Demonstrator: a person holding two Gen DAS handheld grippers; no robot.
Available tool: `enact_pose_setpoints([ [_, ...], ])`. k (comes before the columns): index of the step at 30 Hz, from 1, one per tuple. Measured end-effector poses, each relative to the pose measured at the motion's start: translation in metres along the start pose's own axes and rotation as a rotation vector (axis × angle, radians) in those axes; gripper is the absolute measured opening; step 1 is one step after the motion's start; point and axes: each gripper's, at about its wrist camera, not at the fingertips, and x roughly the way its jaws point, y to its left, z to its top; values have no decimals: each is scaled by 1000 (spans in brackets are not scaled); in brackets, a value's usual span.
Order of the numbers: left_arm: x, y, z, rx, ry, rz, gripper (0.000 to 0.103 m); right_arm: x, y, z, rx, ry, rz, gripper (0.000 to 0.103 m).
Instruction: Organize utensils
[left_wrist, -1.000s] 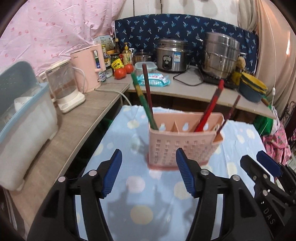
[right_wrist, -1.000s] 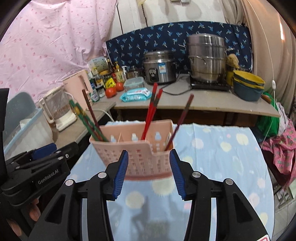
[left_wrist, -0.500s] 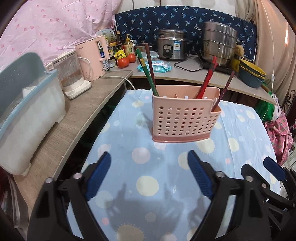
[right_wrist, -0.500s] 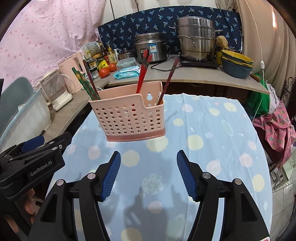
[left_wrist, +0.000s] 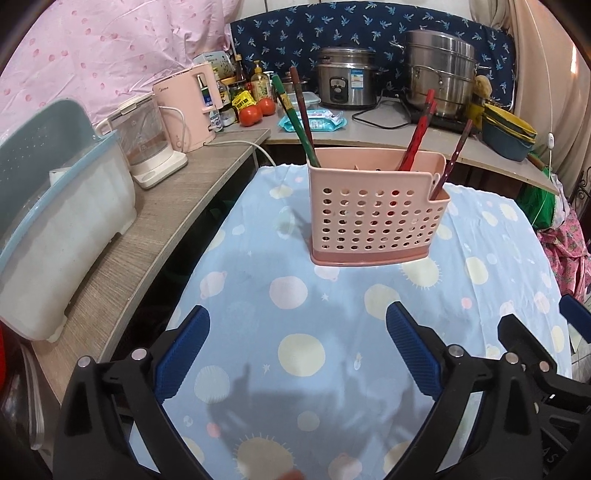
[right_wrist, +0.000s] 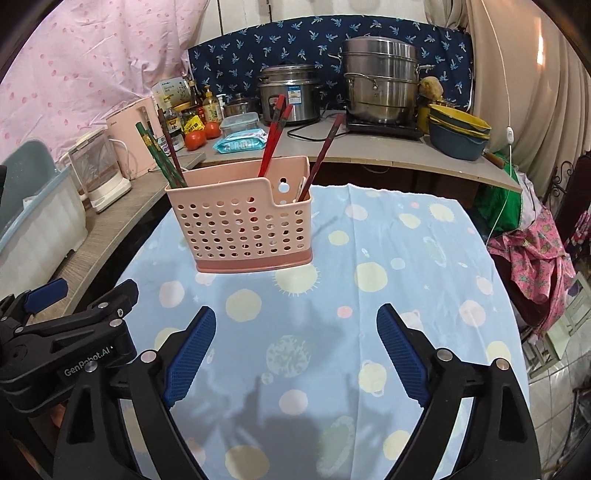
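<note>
A pink perforated utensil holder (left_wrist: 375, 210) stands upright on the blue dotted tablecloth (left_wrist: 295, 317); it also shows in the right wrist view (right_wrist: 243, 221). Green and dark chopsticks (left_wrist: 295, 118) lean in its left part, red chopsticks (left_wrist: 419, 129) in the middle, a dark red one (left_wrist: 456, 157) at its right end. My left gripper (left_wrist: 297, 352) is open and empty, well short of the holder. My right gripper (right_wrist: 295, 354) is open and empty too, beside the left one (right_wrist: 55, 332).
A wooden counter (left_wrist: 147, 236) on the left carries a white bin (left_wrist: 55, 229), a glass kettle (left_wrist: 147, 144) and a pink kettle (left_wrist: 192, 103). The back counter holds a rice cooker (left_wrist: 347, 79), a steel steamer (left_wrist: 439, 70), tomatoes and stacked bowls (left_wrist: 508, 133).
Both grippers have pulled back from the holder and opened wider. The holder stands in the same place on the cloth with the chopsticks in it.
</note>
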Motion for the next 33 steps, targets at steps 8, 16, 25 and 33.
enact_pose_setpoints([
  [8, 4, 1, -1, -5, 2, 19, 93, 3, 0, 0, -27, -10, -41, 97],
  [16, 7, 1, -2, 1, 7, 25, 93, 7, 0, -1, -25, 3, -46, 97],
  [25, 11, 1, -5, -9, 21, 30, 93, 10, 3, -3, -30, 10, -51, 97],
  [33, 11, 0, -6, -8, 21, 35, 93, 10, 2, -4, -23, 12, -51, 97],
])
